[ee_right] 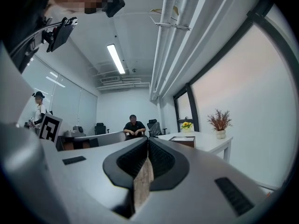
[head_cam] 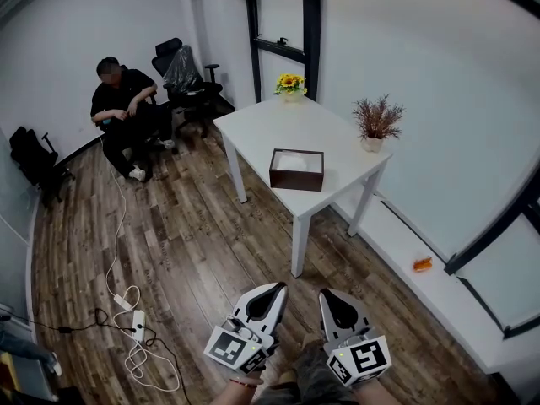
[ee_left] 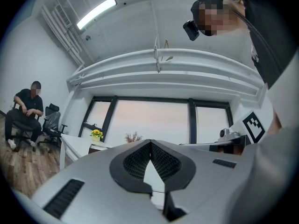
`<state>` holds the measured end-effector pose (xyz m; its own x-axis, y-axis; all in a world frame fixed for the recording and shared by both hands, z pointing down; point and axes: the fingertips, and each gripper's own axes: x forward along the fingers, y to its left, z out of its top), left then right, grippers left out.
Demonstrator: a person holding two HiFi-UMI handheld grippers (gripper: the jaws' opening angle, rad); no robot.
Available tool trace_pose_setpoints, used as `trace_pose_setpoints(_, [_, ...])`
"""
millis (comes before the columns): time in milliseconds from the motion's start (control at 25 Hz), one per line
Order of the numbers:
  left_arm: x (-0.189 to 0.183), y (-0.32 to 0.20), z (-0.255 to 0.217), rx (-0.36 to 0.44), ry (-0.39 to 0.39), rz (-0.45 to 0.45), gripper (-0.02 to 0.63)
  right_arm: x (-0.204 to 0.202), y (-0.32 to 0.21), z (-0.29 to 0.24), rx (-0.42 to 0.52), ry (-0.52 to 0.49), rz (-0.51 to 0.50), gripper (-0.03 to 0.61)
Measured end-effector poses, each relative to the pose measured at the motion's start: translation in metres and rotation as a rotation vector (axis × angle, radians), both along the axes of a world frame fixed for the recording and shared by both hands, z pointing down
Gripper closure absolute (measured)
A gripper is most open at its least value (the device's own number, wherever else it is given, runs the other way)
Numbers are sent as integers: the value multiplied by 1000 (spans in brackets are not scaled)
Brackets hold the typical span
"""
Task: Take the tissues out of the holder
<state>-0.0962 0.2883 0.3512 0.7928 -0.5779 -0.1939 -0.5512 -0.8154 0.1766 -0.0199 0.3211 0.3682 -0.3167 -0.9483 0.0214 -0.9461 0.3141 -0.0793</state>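
A dark brown tissue holder (head_cam: 296, 170) with white tissues in it rests on the white table (head_cam: 278, 125), well ahead of me. Both grippers hang low near my body, over the wooden floor and far from the table. My left gripper (head_cam: 278, 288) is shut with nothing between its jaws, its tips meeting (ee_left: 150, 143) in its own view. My right gripper (head_cam: 325, 294) is shut and empty too (ee_right: 148, 141). In the right gripper view the holder (ee_right: 183, 140) shows small on the table (ee_right: 208, 143), to the right of the jaws.
A sunflower pot (head_cam: 290, 83) and a dried plant pot (head_cam: 376, 121) stand on the table's far side. A person sits on a chair (head_cam: 121, 101) at the back left beside office chairs (head_cam: 186, 74). Cables and a power strip (head_cam: 135, 321) lie on the floor at left.
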Motion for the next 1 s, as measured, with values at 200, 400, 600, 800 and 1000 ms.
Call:
trace_pose_setpoints(200, [-3,-36,11,-30,-17,-45,607,3,-38,10,-20,-40,-19,572])
trace_pose_setpoints(400, [2,-81,7,-8,-10,-59,606,9,-84,7,-9,-11,-63,572])
trace_pose_setpoints(600, [19,-129,-2,-2,-15,-85,606,21,-129,-3,5,10,-91,572])
trace_pose_setpoints(800, [39,-161,-7,12,-10,-72,606,30,-163,-8,22,34,-123,572])
trace_pose_setpoints(1000, [48,-187,3,-14,-9,-75,606,37,-191,-4,16,45,-152,572])
